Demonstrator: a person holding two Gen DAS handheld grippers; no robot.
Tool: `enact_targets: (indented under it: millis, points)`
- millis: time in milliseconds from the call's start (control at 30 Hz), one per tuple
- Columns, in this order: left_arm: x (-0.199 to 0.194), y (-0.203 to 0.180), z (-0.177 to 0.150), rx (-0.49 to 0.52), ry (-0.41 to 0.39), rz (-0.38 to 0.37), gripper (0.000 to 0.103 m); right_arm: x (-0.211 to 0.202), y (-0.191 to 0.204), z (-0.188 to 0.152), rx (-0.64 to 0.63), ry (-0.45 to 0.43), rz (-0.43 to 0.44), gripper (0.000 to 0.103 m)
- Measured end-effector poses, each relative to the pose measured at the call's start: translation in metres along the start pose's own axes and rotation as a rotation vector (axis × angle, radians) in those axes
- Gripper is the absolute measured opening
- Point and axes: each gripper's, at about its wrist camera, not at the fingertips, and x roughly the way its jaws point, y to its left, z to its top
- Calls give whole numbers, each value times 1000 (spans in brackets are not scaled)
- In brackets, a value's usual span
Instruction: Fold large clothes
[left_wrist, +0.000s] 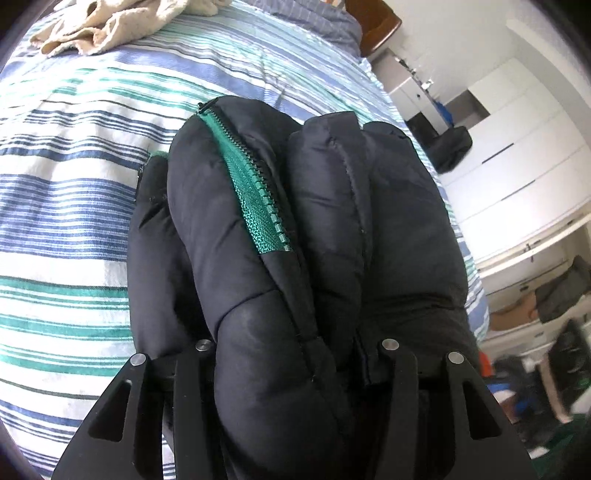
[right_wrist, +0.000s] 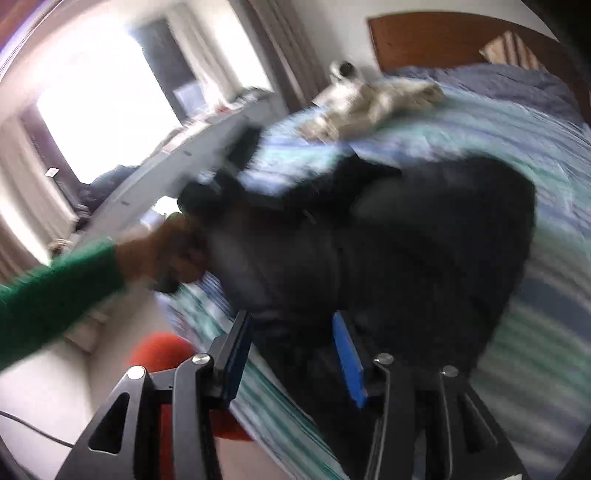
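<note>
On the striped bedspread lies the black puffer jacket, and my left gripper is clamped on a thick bunch of it, green zipper uppermost, while my right gripper has its blue pads apart over the jacket's near edge; that view is too blurred for me to tell whether they pinch any fabric. My worry is that the slick, puffy padding squeezes out of the left jaws, or that I drag only one layer and the fold lands crooked. Pulling hard could also shove the jacket toward the beige towel further up the bed.
</note>
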Motion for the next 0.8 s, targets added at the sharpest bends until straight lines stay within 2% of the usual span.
enact_targets:
  millis: [67, 300, 400, 533, 667, 800]
  points:
    - [0, 0, -3, 9, -9, 9, 48, 15, -10, -7, 59, 12, 9, 42]
    - [4, 0, -15, 16, -54, 22, 50, 31, -5, -33, -27, -67, -62, 42]
    - [3, -1, -17, -5, -56, 26, 50, 29, -2, -30, -45, -58, -77, 42]
    - [-9, -2, -14, -40, -15, 25, 56, -1, 4, -9, -12, -14, -63, 44]
    - [-24, 0, -18, -48, -11, 8, 65, -46, 24, 18, -40, -159, -35, 44]
    - [-45, 6, -24, -82, -28, -41, 65, -36, 46, 62, -123, -171, 25, 44]
